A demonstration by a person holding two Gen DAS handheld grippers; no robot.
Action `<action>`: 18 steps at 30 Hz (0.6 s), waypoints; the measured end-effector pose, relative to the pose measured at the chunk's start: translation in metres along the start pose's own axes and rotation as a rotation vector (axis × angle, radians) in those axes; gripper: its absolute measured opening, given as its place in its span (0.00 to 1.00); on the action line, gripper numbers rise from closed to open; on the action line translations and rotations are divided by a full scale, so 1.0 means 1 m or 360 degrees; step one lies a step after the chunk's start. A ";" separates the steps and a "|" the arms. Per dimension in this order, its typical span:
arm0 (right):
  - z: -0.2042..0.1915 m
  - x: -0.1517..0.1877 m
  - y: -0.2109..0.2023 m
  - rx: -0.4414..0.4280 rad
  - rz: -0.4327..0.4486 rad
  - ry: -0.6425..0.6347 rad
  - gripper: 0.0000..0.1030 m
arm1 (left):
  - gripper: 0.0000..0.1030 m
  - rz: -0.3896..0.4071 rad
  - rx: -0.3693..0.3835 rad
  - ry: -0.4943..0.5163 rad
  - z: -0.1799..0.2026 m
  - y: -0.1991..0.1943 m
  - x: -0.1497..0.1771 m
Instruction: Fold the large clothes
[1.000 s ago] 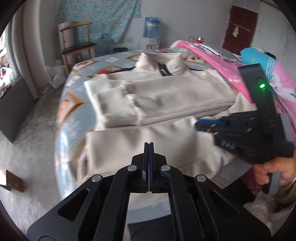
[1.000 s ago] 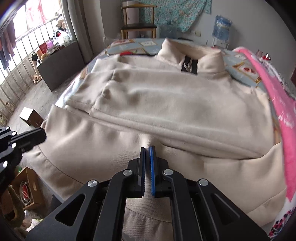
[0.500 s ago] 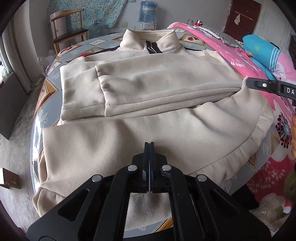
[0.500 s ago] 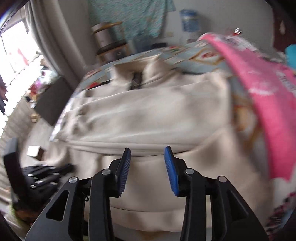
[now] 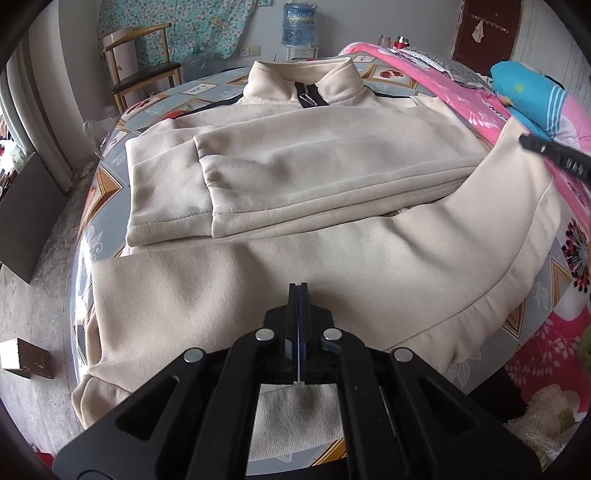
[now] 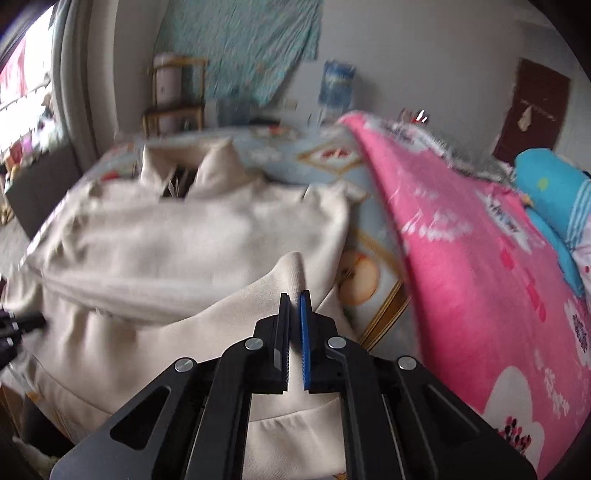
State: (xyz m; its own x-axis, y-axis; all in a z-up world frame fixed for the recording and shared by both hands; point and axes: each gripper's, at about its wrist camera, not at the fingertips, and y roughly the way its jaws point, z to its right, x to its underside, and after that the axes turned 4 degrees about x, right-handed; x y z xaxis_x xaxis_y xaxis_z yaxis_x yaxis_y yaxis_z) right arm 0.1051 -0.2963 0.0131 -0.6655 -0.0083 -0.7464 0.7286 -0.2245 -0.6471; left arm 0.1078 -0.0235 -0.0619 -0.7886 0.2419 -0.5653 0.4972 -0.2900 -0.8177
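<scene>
A large beige zip-collar sweatshirt [image 5: 314, 173] lies flat on the patterned bed, both sleeves folded across the chest and the hem toward me. It also shows in the right wrist view [image 6: 166, 236], blurred. My left gripper [image 5: 297, 291] is shut on the sweatshirt's lower hem cloth near the bed's front edge. My right gripper [image 6: 294, 299] is shut on a raised pinch of the sweatshirt's right side, lifting it into a peak. The right gripper's tip shows at the right edge of the left wrist view [image 5: 554, 153].
A pink floral blanket [image 6: 480, 258] and a blue pillow [image 5: 532, 96] lie on the bed's right side. A wooden chair [image 5: 144, 70] and a water bottle [image 5: 297, 20] stand by the far wall. A cardboard box [image 5: 24, 356] sits on the floor at left.
My right gripper swung to the sweatshirt's right side, opened, then closed on a pinch of cloth. My left gripper stayed shut on the hem and moved forward over the garment.
</scene>
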 end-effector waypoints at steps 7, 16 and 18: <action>0.016 0.021 0.078 0.0007 -0.0241 0.0159 0.05 | 0.00 0.0008 -0.0047 0.0007 -0.002 0.000 -0.001; 0.040 0.005 0.014 0.0040 -0.0103 0.0251 0.32 | 0.00 0.0024 -0.0039 0.0016 -0.005 0.000 -0.001; 0.049 -0.001 -0.019 0.0053 0.0008 0.0282 0.33 | 0.00 0.0027 -0.0032 0.0015 -0.005 0.000 0.000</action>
State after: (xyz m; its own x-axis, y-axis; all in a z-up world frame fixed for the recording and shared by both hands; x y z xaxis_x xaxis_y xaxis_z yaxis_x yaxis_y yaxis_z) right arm 0.0845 -0.3399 0.0337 -0.6207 0.1617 -0.7672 0.7242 -0.2568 -0.6400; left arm 0.1101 -0.0186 -0.0626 -0.7767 0.2457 -0.5800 0.5176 -0.2757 -0.8099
